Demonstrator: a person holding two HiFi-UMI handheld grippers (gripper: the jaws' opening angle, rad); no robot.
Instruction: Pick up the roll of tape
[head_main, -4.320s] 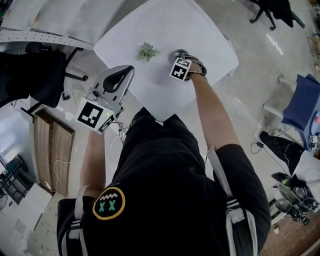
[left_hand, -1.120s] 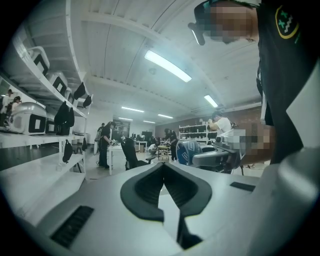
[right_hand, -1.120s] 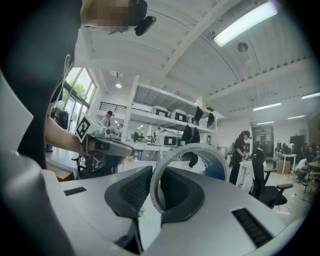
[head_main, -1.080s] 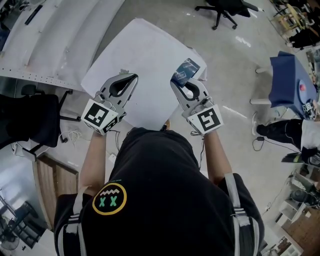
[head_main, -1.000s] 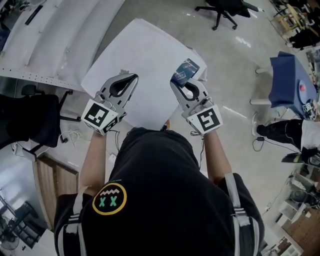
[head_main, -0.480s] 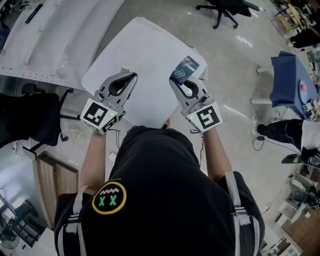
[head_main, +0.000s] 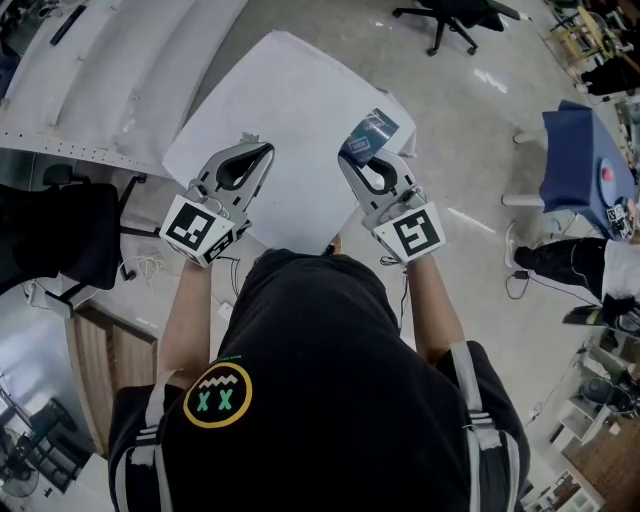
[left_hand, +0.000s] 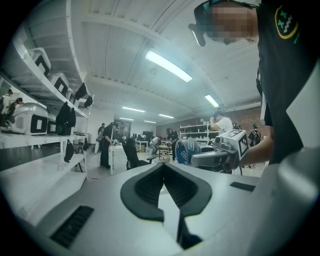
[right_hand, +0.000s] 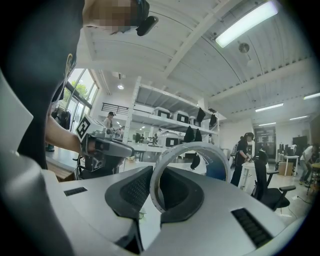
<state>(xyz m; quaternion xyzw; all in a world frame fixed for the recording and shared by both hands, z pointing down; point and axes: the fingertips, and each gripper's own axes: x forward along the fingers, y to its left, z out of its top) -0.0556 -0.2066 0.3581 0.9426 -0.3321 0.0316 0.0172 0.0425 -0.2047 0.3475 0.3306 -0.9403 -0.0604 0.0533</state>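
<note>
**Holding roll of tape (head_main: 368, 135) in right gripper (head_main: 352, 163)**

Clamps jaws nearly together on the ring's wall, roll upright and edge-on between the pads, most of it sticking out past the fingertips. Has left gripper (head_main: 262, 152) closed tip to tip, nothing in it. Points both level, side by side, apart from each other. Puts the roll in the air over the near right corner of the white table (head_main: 290, 90), clear of its top.
</note>
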